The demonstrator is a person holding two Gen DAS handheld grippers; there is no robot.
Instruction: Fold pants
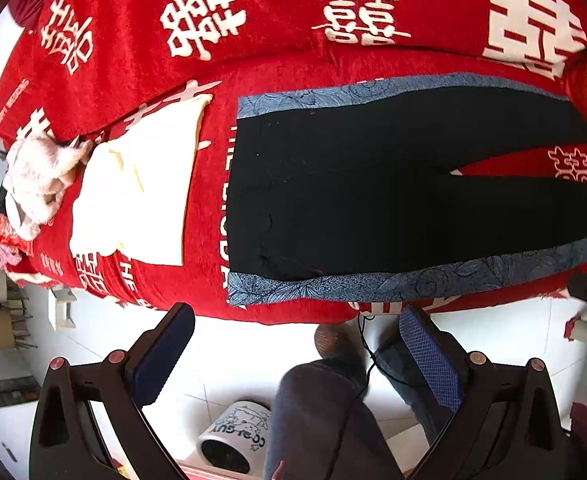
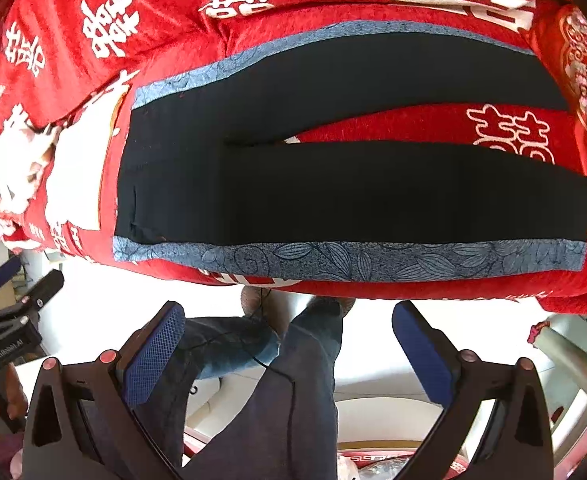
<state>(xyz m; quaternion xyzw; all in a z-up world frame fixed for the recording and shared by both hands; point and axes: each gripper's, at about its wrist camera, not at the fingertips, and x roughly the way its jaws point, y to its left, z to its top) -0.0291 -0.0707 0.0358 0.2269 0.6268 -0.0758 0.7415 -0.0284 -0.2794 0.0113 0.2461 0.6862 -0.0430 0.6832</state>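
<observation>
Black pants (image 1: 373,184) with blue leaf-patterned side stripes (image 1: 373,284) lie flat on a red bed cover (image 1: 253,60), waistband to the left, legs spread apart to the right. In the right wrist view the same pants (image 2: 333,192) fill the middle, both legs ending at the right. My left gripper (image 1: 297,320) hangs open above the floor, just short of the bed's near edge by the waist corner. My right gripper (image 2: 289,316) is also open, before the bed edge below the near leg. Neither touches the cloth.
Folded white cloth (image 1: 141,192) and a fluffy pink-white garment (image 1: 37,176) lie left of the pants. A red embroidered pillow (image 2: 585,76) sits past the leg ends. A person's jeans legs (image 2: 277,380), a black cable and a white printed bucket (image 1: 233,436) are below on the white tiled floor.
</observation>
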